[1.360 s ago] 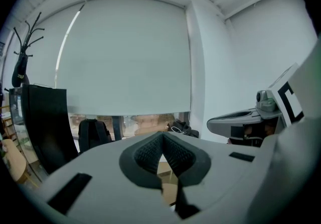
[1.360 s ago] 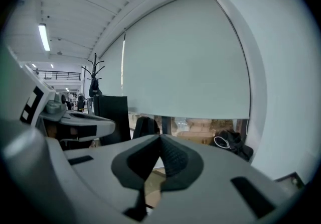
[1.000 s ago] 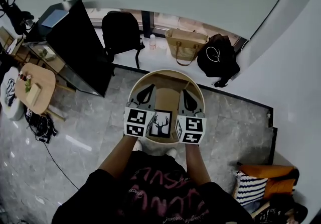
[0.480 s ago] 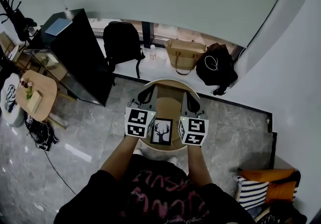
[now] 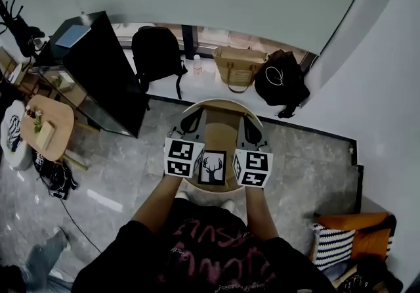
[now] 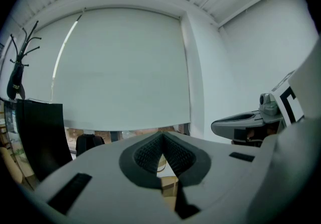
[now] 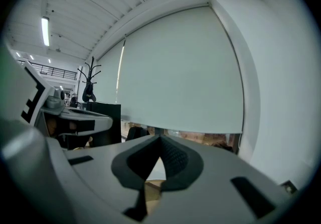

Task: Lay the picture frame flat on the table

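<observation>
Left gripper (image 5: 191, 123): jaws closed, empty | right gripper (image 5: 250, 131): closed on nothing too | black rectangular picture frame with deer silhouette (image 5: 212, 167): between both grippers, on round wooden table (image 5: 223, 102), face showing from above | progress: flat or leaning, cannot tell; neither gripper holds it.

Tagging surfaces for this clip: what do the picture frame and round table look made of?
Picture frame: black border, wood or plastic, too small to tell. Table: light tan top, paler rim, probably wood or veneer.
</observation>
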`<action>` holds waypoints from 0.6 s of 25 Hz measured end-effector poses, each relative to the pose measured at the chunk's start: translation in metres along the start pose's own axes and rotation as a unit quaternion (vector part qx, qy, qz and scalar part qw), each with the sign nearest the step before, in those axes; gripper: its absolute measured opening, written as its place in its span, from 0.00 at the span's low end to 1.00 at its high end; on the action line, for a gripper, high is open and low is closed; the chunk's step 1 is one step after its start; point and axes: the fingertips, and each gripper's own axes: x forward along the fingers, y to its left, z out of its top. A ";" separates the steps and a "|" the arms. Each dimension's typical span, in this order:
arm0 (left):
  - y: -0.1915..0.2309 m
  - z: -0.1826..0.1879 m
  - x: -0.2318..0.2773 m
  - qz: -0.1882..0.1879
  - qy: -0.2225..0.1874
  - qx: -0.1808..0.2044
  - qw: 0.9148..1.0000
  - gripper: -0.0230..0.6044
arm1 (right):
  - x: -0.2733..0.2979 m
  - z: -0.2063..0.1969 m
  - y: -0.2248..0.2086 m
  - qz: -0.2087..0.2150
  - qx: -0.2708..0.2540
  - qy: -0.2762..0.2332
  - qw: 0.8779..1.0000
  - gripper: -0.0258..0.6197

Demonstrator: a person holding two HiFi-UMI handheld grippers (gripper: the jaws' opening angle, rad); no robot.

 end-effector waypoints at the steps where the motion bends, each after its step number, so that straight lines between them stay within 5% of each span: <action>1: -0.001 0.000 0.000 0.000 -0.001 0.000 1.000 0.05 | -0.001 0.001 -0.001 -0.001 0.000 -0.001 1.000 0.07; 15: -0.010 -0.003 -0.003 -0.003 0.000 0.003 1.000 0.05 | -0.006 -0.003 -0.001 -0.002 -0.003 -0.002 1.000 0.07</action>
